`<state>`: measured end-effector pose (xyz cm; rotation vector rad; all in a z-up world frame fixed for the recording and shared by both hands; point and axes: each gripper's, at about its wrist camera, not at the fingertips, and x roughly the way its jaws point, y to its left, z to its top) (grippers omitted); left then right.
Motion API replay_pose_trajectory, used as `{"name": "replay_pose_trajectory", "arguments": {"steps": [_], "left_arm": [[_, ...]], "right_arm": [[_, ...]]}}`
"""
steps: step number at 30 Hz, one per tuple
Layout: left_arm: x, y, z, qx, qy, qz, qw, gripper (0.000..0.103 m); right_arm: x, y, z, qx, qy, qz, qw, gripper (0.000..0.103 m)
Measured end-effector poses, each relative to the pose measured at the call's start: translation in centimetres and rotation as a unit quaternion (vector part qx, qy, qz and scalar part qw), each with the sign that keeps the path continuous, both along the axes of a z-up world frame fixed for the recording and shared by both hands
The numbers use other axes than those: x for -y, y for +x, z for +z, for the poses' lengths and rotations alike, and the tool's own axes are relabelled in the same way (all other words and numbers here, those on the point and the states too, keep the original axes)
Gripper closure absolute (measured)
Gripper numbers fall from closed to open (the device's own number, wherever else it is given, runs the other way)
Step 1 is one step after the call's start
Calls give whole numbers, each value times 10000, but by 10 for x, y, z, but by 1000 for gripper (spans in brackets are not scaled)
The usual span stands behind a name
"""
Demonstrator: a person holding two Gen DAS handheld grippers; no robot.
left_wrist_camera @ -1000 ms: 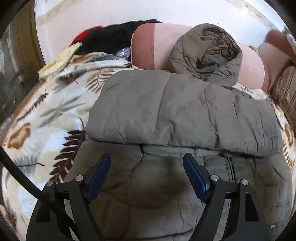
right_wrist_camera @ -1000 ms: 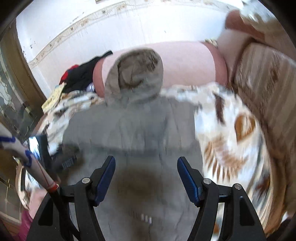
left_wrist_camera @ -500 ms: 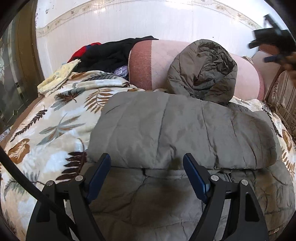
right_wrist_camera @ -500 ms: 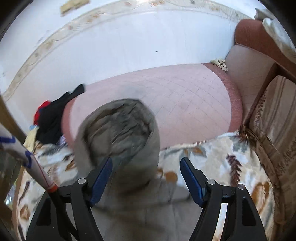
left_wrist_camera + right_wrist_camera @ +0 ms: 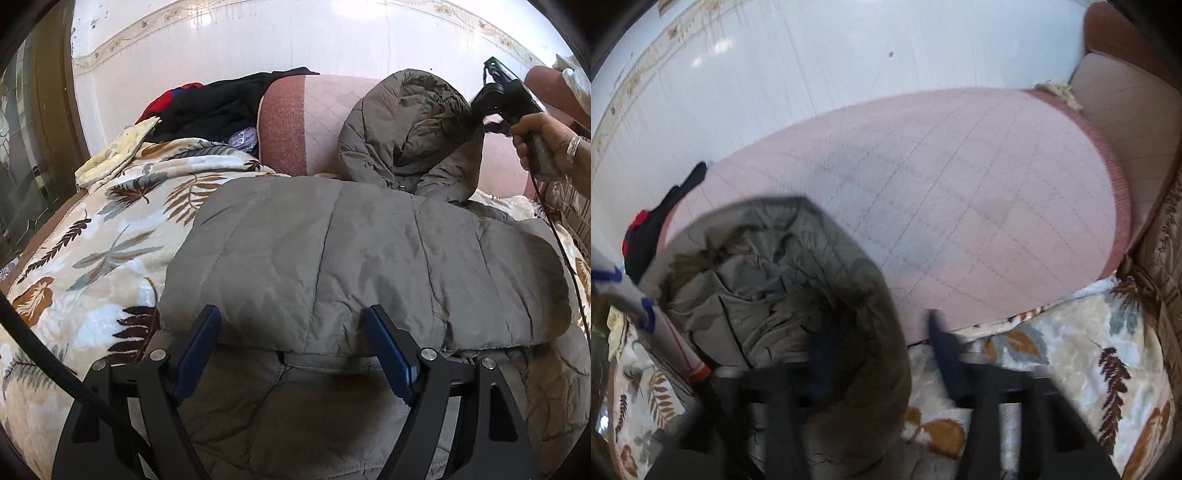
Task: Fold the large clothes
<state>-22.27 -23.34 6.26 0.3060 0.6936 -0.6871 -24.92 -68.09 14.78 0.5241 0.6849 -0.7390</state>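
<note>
Left view: my left claw (image 5: pixel 295 347) hangs wide, nothing between its blue pads, just over the near edge of the folded grey puffer jacket (image 5: pixel 362 266). The jacket lies across a leaf-print blanket (image 5: pixel 92 251); its hood (image 5: pixel 410 129) props against a pink bolster (image 5: pixel 321 122). A dark clothes pile (image 5: pixel 221 107) sits back left, white wall (image 5: pixel 258 40) behind. My right hand (image 5: pixel 543 136) holds the other claw at the hood's rim.

Right view: blurred. My right claw (image 5: pixel 879 350) has just been closing, the hood's (image 5: pixel 768 288) rim between its fingers; whether they pinch it, I cannot tell. The bolster (image 5: pixel 960 206) fills the middle, the blanket (image 5: pixel 1071 354) lies below.
</note>
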Motion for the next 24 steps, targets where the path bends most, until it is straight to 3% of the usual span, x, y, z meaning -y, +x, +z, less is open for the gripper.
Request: {"name": "replay_pose_trajectory", "arguments": {"steps": [2, 10, 15, 20, 24], "left_arm": [[0, 0, 0, 2, -1, -6, 10000, 23], [-13, 4, 12, -199, -224, -1, 9996, 23], [-29, 7, 32, -37, -475, 131, 9988, 23], [-51, 25, 48, -99, -908, 407, 9950, 23], [-60, 34, 56, -101, -1149, 543, 9918, 23]], "right_arm": [[-10, 2, 1, -210, -226, 145, 9994, 93], [-87, -38, 60, 311, -807, 741, 9935, 96], [-156, -77, 87, 500, -1059, 1149, 9864, 96], [-221, -129, 81, 590, -1191, 1443, 9806, 97], [-267, -167, 48, 513, -1124, 1655, 9784, 97]]}}
